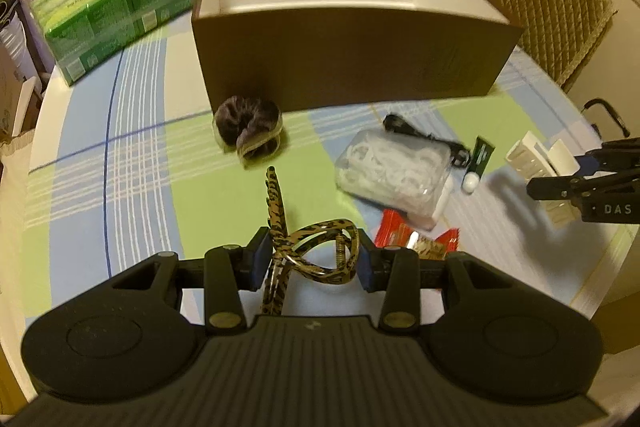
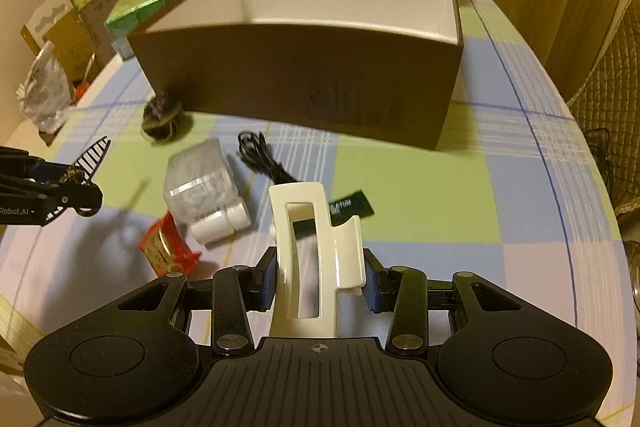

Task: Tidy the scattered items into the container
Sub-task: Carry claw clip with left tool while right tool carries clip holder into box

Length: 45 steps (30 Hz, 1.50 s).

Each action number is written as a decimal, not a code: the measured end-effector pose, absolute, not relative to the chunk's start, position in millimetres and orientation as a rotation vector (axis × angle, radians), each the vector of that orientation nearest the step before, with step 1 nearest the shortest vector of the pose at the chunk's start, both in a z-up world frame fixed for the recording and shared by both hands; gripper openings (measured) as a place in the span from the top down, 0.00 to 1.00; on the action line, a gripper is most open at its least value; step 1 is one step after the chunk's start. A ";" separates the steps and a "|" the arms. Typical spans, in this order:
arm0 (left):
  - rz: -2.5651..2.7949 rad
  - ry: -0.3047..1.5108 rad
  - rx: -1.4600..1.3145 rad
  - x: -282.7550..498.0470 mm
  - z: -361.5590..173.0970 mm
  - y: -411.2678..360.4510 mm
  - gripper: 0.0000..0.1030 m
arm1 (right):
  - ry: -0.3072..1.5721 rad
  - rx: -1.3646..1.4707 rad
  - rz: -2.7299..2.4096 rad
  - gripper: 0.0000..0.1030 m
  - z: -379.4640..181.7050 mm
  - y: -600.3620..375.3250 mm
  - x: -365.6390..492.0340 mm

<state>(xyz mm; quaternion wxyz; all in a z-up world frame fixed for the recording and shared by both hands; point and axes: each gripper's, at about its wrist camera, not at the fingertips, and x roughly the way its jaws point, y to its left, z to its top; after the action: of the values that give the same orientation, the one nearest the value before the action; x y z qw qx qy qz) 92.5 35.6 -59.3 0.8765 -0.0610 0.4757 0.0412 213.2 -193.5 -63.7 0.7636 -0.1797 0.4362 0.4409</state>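
Observation:
My left gripper (image 1: 312, 263) is shut on a leopard-print hair clip (image 1: 316, 255), held above the checked tablecloth. My right gripper (image 2: 320, 281) is shut on a white claw clip (image 2: 316, 251). Ahead stands the open brown box (image 1: 352, 59) (image 2: 304, 75) with a white inside. Between the grippers and the box lie a dark scrunchie (image 1: 248, 131), a clear case of white picks (image 1: 392, 171), a black cable (image 2: 260, 159), a green tube (image 2: 352, 207), a white bottle (image 2: 220, 223) and a red packet (image 2: 164, 247). Each gripper shows at the other view's edge.
A green multipack (image 1: 116, 15) sits left of the box. A quilted chair (image 1: 552, 15) stands at the table's right side. Bags and cartons (image 2: 60, 39) crowd the far left beyond the round table's edge. The cloth right of the box is bare (image 2: 520, 187).

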 end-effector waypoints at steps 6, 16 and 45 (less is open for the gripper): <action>0.078 0.930 -0.123 100.5 -37.1 36.4 0.64 | 0.908 -0.347 0.966 0.57 -44.6 -187.7 223.5; 0.042 0.834 -0.090 136.2 -5.1 36.7 0.64 | 0.828 -0.284 0.988 0.57 -9.1 -164.8 252.4; 0.041 1.001 -0.119 376.6 -41.1 88.1 0.64 | 1.041 -0.287 0.899 0.57 -62.7 -1.7 418.7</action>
<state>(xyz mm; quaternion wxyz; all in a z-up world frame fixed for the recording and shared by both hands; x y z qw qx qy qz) 376.6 88.1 -41.1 0.8754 -0.0570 0.4797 0.0197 418.7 -1.7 -62.7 0.7633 -0.1320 0.4786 0.4134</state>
